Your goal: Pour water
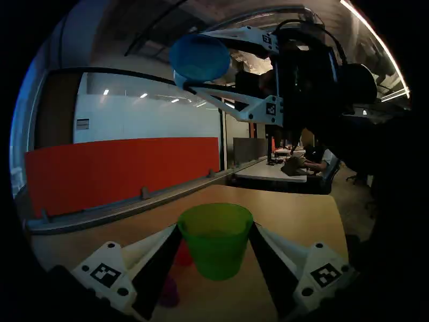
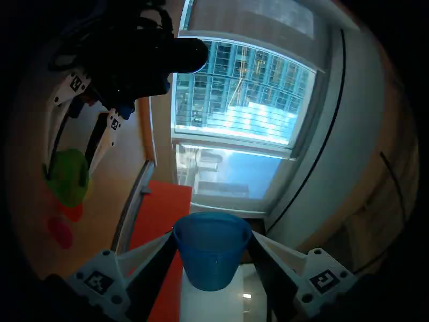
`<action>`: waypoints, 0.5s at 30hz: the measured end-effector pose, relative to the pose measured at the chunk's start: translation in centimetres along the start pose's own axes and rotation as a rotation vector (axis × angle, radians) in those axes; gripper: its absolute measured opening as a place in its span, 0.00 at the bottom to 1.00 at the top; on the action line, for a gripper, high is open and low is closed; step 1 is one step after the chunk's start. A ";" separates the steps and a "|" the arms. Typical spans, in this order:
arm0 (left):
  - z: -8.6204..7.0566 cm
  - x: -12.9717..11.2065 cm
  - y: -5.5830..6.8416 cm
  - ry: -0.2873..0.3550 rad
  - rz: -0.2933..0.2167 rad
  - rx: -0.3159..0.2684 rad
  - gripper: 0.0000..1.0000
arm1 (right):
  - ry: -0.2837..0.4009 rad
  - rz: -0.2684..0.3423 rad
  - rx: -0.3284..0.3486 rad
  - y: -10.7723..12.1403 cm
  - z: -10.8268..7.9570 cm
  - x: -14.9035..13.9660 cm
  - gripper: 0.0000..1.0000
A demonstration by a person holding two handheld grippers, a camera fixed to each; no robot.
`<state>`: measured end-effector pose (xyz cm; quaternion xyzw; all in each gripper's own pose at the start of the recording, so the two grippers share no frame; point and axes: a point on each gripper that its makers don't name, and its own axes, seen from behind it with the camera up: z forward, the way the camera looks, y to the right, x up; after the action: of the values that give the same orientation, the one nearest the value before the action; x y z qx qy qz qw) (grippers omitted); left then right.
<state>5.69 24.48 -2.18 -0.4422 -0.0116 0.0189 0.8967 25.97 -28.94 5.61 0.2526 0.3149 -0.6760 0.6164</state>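
While the left tool (image 1: pixel 214 231) grips one green cup (image 1: pixel 215 249) over the tabletop (image 1: pixel 300 214), the right tool (image 2: pixel 212 237) clamps one blue cup (image 2: pixel 212 255) higher up.

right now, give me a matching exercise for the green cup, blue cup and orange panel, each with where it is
Things:
1 green cup
2 blue cup
3 orange panel

Places:
a between the right gripper fingers, raised and tipped
b behind the table
c between the left gripper fingers, upright

Pairs: 1-c, 2-a, 3-b
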 end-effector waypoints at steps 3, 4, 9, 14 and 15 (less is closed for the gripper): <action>-0.1 0.0 0.0 0.001 -0.001 0.002 0.87 | -0.001 0.036 -0.004 0.1 0.0 -0.2 0.91; -0.1 -0.1 0.0 0.000 -0.001 0.002 0.87 | -0.001 0.056 -0.002 0.1 -0.1 -0.2 0.91; -0.3 -0.1 -0.1 -0.001 0.002 0.004 0.87 | -0.006 0.184 0.016 -0.1 -0.3 -0.7 0.91; -0.5 0.1 -0.2 0.001 0.005 0.007 0.87 | -0.003 0.373 0.034 -0.7 -0.8 -1.0 0.91; -0.5 0.1 -0.2 0.002 0.004 0.007 0.87 | -0.001 0.414 0.038 -0.8 -0.9 -1.0 0.91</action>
<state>5.85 23.96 -2.29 -0.4389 -0.0096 0.0203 0.8982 25.27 -27.57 5.84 0.3232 0.2431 -0.5407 0.7376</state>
